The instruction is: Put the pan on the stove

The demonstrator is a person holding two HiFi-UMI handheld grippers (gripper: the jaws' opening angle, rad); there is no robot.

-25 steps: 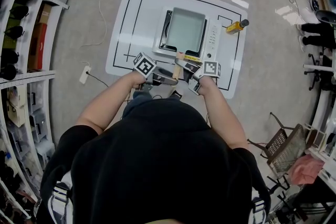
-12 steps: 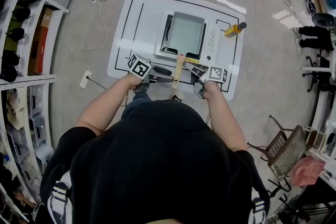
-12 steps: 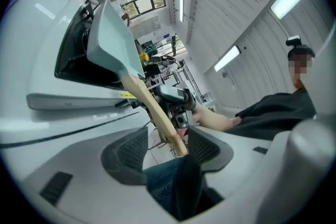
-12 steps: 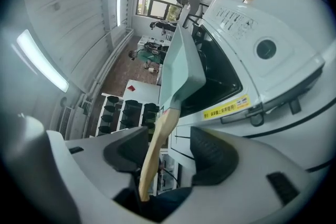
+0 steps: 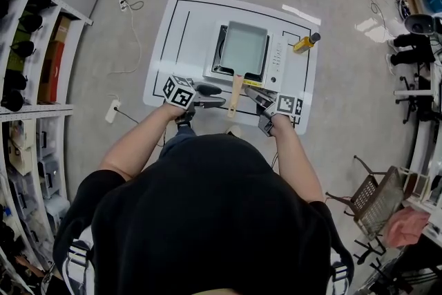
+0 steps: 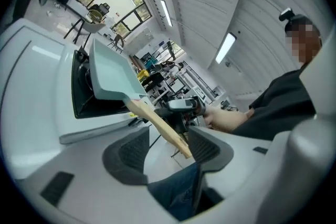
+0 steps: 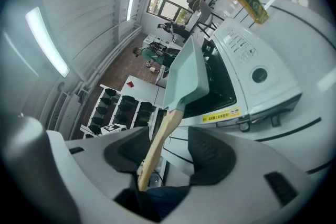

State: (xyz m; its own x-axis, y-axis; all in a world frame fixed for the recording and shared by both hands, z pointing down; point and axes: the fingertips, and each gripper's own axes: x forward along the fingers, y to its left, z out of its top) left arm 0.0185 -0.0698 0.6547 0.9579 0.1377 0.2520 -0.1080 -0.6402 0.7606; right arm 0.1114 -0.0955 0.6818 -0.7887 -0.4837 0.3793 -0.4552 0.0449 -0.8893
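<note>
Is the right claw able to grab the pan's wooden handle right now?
Probably yes. The right claw stands open, its jaws just closing a little, and the wooden handle of the pan shows between them, not pinched, with nothing blocking.

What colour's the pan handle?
The handle is light tan wood; the pan itself is pale grey-green. Clearest in the right gripper view.

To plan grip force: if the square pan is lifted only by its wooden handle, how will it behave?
The pan looks rigid, so it should not flex. Its wide body lies beyond the slim wooden handle, so it will likely feel front-heavy and tip down. Flat and square, it should slide on the stove, not roll.
</note>
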